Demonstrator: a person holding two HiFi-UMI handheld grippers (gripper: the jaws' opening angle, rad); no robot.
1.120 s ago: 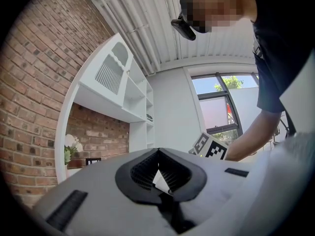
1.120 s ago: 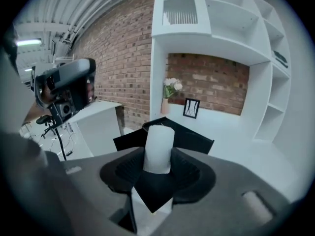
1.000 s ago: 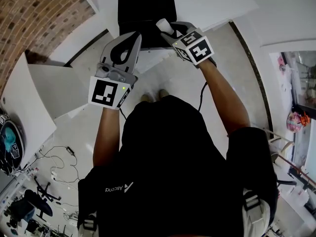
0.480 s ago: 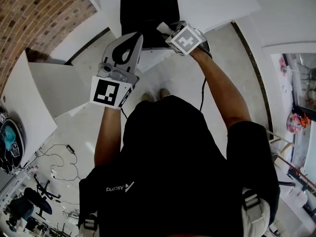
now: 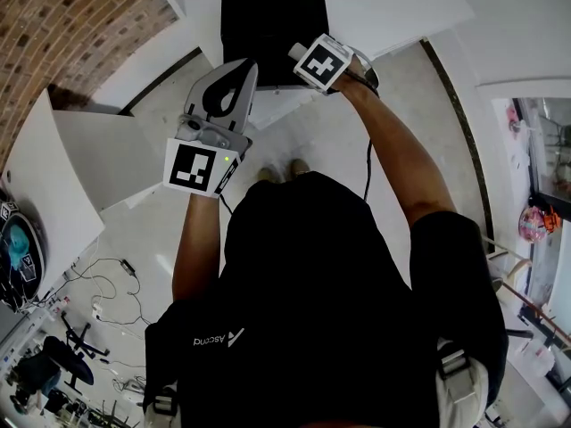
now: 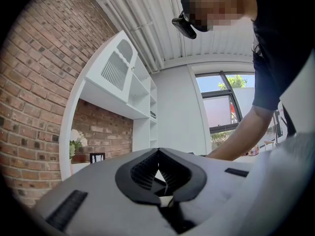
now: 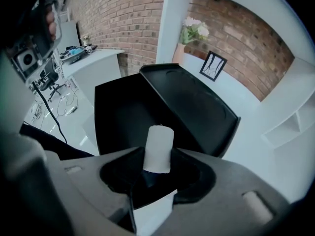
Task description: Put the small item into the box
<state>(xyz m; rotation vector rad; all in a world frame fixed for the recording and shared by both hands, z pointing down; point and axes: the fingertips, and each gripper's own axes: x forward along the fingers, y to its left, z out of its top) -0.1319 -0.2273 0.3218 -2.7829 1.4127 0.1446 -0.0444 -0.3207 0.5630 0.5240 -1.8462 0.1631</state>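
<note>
A black box (image 5: 268, 29) lies open on the white table at the top of the head view. In the right gripper view its dark inside (image 7: 133, 112) and its raised lid (image 7: 197, 107) lie just beyond the jaws. My right gripper (image 7: 157, 157) is shut on a small white cylinder (image 7: 158, 141), which stands upright between the jaws and hangs over the box. From the head, the cylinder (image 5: 296, 52) shows at the box's right edge, ahead of the marker cube (image 5: 323, 61). My left gripper (image 5: 244, 68) is shut with nothing in it, beside the box's near left corner.
The white table (image 5: 393, 7) carries the box, with a brick wall (image 7: 123, 14) behind it. Flowers (image 7: 193, 32) and a small picture frame (image 7: 212, 65) stand at the back. Another white desk (image 5: 89, 159) is at the left, with cables (image 5: 107, 283) on the floor.
My right gripper has moved forward and a little left with the cylinder, over the box's right edge, and its marker cube has turned. The left gripper has barely moved.
</note>
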